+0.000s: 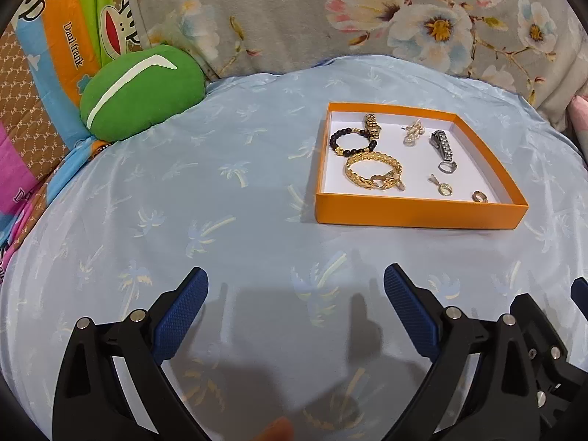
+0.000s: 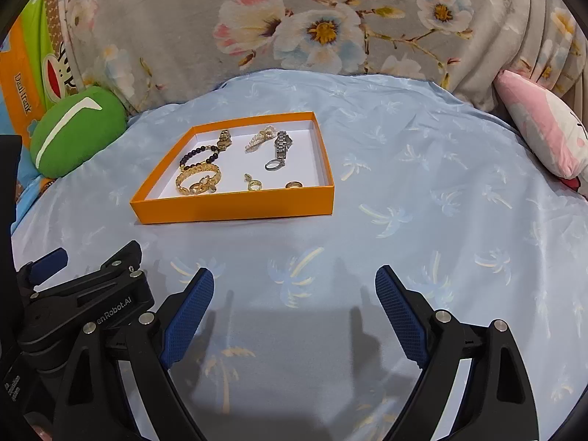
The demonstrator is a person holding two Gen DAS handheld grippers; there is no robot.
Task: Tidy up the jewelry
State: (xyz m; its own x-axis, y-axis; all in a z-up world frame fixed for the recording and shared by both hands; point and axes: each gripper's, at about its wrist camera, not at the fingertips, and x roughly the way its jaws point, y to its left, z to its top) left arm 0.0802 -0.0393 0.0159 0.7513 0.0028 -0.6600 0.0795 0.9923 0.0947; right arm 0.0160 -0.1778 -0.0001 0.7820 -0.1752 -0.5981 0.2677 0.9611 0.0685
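On a palm-print bedsheet [image 1: 220, 191], jewelry lies inside an orange box [image 1: 419, 217] as both the left gripper [image 1: 296, 290] and right gripper [image 2: 294, 290] hover released, best reaching slowly for the gold chain bracelet [image 1: 371, 172].

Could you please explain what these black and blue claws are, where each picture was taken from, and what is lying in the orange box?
Those claws are two hand-held grippers, each carrying a camera that looks along its fingers. One picture comes from the left gripper, the other from the right gripper. Both are open and hold nothing. They hover over a blue sheet with an orange box on it. In it lie a bead bracelet, a gold chain bracelet, two watches, a pearl piece and some rings.
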